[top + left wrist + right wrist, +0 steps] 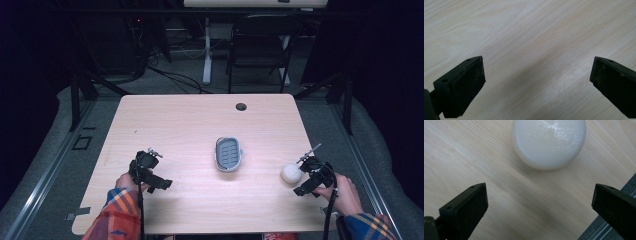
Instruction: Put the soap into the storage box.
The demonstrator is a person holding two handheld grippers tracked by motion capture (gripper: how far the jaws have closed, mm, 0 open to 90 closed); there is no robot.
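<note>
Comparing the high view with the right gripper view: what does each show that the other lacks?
High view alone: the grey soap dish at the table's middle, the left gripper over bare wood, the person's plaid sleeves, the round cable hole and a folding chair beyond the table.

Right gripper view alone: the two black jaws wide apart with nothing between them, and the glossy, finely lined surface of the white round soap up close.

Both: the white round soap on pale wood near the table's right edge, just ahead of the right gripper.
</note>
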